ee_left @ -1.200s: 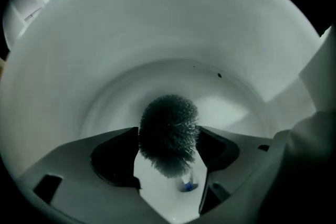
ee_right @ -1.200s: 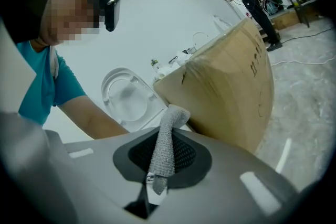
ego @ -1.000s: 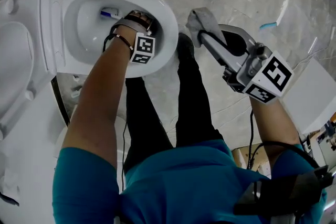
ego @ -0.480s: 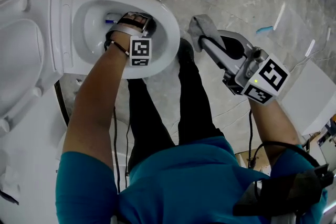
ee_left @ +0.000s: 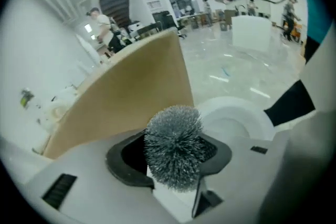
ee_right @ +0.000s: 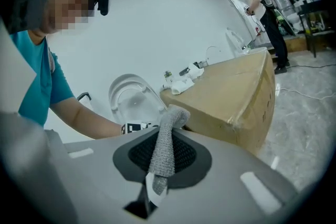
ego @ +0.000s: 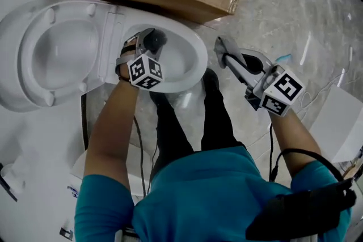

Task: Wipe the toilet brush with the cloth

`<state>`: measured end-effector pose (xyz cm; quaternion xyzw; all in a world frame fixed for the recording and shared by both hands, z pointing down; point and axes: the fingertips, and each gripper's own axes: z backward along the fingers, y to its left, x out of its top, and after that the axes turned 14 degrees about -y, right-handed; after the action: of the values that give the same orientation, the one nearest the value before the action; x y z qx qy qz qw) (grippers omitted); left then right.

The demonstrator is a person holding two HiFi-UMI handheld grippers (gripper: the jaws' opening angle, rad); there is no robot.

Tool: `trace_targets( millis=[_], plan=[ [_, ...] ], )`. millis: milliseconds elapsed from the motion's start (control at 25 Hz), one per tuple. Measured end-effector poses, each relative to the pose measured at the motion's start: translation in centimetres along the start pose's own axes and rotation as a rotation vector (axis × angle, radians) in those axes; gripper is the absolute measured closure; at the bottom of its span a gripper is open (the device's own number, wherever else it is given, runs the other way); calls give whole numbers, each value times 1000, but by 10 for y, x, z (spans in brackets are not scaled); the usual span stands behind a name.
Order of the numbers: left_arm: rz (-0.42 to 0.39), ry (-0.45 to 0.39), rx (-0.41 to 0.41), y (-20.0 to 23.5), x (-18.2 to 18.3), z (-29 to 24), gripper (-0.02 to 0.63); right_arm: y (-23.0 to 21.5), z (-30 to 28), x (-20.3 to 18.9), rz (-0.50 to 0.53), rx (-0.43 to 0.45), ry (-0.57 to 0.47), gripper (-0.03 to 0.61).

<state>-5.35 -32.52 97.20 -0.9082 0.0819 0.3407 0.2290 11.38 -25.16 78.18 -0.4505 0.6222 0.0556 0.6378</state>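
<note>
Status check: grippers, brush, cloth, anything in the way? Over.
Left gripper shut on toilet brush, jaws just closed further. Right gripper shut on cloth. Brush over toilet bowl, apart from cloth; nothing between.

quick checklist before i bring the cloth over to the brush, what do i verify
1. toilet brush held in left tool: ok, the jaws have just been closing and the brush head is between them.
2. cloth pinched in right tool: ok.
3. brush above the toilet bowl to catch drips: ok.
4. cloth touching brush: not ok, they are apart, with the cloth off to the bowl's right.
5. brush dripping: cannot tell.
</note>
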Motion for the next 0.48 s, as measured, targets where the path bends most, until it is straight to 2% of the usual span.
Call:
trace_targets(
  millis=[240,360,480],
  plan=[
    [200,-122,176,81,65,105,419,45,3,77,62,-12,-62,560],
    [320,-214,272,122,106,168,419,77,8,115,95,-8,-83,560],
    [391,-328,363,167,154,233,419,107,7,157,139,6,-118,560]
  ],
)
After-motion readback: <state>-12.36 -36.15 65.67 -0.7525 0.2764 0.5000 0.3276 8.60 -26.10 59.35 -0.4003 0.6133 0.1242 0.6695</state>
